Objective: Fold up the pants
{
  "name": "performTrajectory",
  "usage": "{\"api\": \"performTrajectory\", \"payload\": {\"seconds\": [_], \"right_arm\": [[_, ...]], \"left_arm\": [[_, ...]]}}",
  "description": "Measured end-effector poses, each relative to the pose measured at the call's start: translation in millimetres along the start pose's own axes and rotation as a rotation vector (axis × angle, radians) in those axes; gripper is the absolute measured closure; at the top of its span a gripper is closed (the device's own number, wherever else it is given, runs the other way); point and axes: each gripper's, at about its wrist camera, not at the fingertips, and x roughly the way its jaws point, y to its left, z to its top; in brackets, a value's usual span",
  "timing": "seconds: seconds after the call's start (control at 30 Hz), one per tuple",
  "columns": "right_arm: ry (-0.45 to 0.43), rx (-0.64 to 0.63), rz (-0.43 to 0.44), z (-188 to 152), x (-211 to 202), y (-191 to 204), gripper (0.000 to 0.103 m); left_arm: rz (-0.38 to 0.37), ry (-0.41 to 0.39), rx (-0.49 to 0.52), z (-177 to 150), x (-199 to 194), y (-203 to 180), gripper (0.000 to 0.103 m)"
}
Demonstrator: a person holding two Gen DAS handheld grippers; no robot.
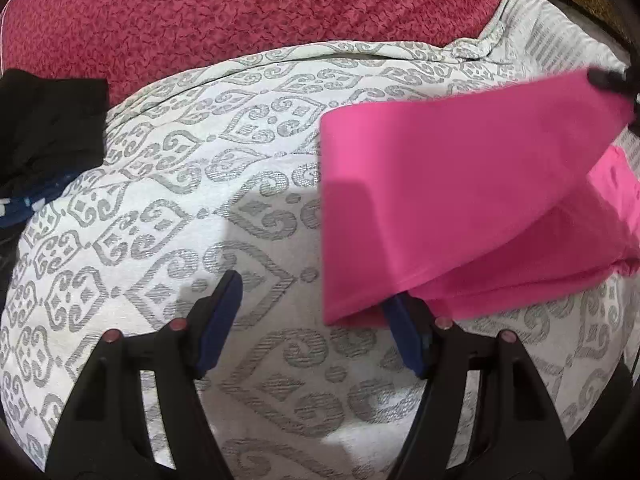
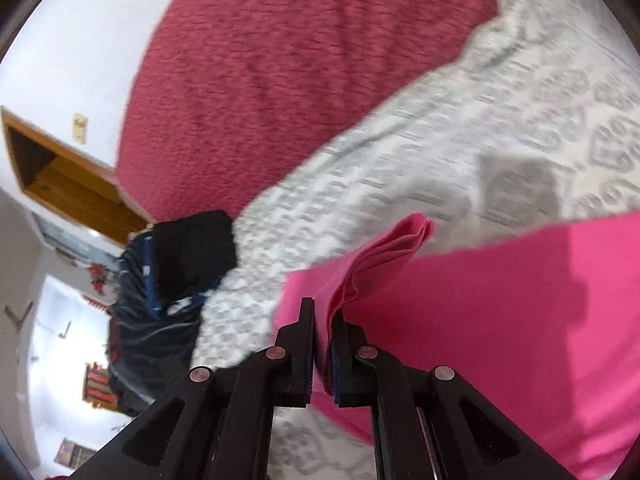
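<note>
- The pink pants (image 1: 460, 200) are bright, smooth and unwrinkled, doubled over with layered edges showing; in the left wrist view they fill the 3 o'clock side, one end raised.
- They lie on a white bedspread (image 1: 240, 200) woven with grey scrolls, partly lifted off it.
- The right gripper (image 2: 322, 320) is pinched tight on a bunched corner of the fabric.
- The left gripper (image 1: 316, 300) stands wide, nothing clamped; the pants' lower corner overlaps its right finger.
- Dark clothes (image 1: 44, 120) sit at 9 o'clock; a red blanket (image 1: 240, 12) lies at 12.
</note>
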Motion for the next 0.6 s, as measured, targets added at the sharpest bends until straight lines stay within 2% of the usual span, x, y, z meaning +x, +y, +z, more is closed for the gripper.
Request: {"api": "performTrajectory", "payload": {"seconds": [0.13,0.2,0.37,0.47,0.53,0.6], "right_arm": [[0.024,0.074,-0.072,-14.5,0.7,-38.6,0.098],[0.023,0.112,-0.079,-19.6,-3.6,-54.9,0.098],[0.001,0.08,-0.098,-25.6,-17.7,-65.4,0.098],[0.075,0.057,-0.137,-37.4,-14.8,-73.3,0.094],[0.107,0.081,-0.183,-45.7,-13.1,-82.9,0.088],[0.11,0.147,-0.172,-49.6,-19.9,-99.4,0.078]], "left_arm": [[0.005,0.002,0.009,-2.6,-0.4,-5.3,0.032],[-0.004,0.0,0.012,-2.8,-1.0,-6.3,0.032],[-0.035,-0.001,0.024,-2.8,-3.4,-7.1,0.032],[-0.046,0.003,0.025,-4.1,-5.7,-7.5,0.032],[-0.052,0.007,0.032,-3.9,-8.1,-8.3,0.032],[-0.056,0.006,0.041,-3.4,-11.4,-9.9,0.032]]}}
